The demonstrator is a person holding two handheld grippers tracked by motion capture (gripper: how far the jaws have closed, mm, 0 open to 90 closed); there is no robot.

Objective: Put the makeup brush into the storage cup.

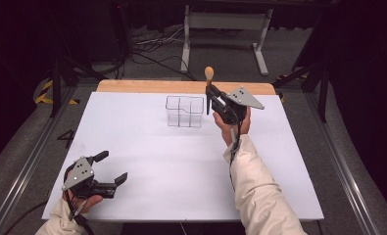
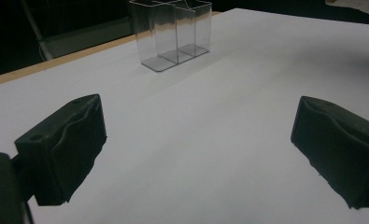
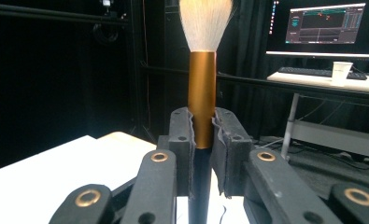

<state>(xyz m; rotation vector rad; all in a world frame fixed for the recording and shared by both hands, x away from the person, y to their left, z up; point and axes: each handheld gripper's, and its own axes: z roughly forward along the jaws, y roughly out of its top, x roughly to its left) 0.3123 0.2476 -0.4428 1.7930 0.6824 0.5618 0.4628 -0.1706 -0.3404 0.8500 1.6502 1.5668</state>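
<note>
The brush (image 3: 202, 93) stands straight up with its soft, pale hairs on top. It has a shiny gold collar and a black handle below. The right hand-held gripper (image 3: 202, 135) pinches the brush at the bottom of the gold part, with one black pad on each side pressed tight against it. In the high view the brush (image 1: 208, 85) is up in the air over the far side of the table (image 1: 181, 161), just to the right of the clear box (image 1: 184, 111). The right hand-held gripper (image 1: 211, 95) holds it there, and a hand in a cream sleeve holds the gripper.

The clear box sits on the white table near the far edge. It has little rooms inside, and they look empty.

The left hand-held gripper (image 1: 113, 167) is low at the near left corner of the table, well apart from the box. Its jaws are spread wide with nothing between them. In its own view the two black pads (image 2: 72, 140) stand far from each other, with the clear box (image 2: 173, 32) beyond them.
</note>
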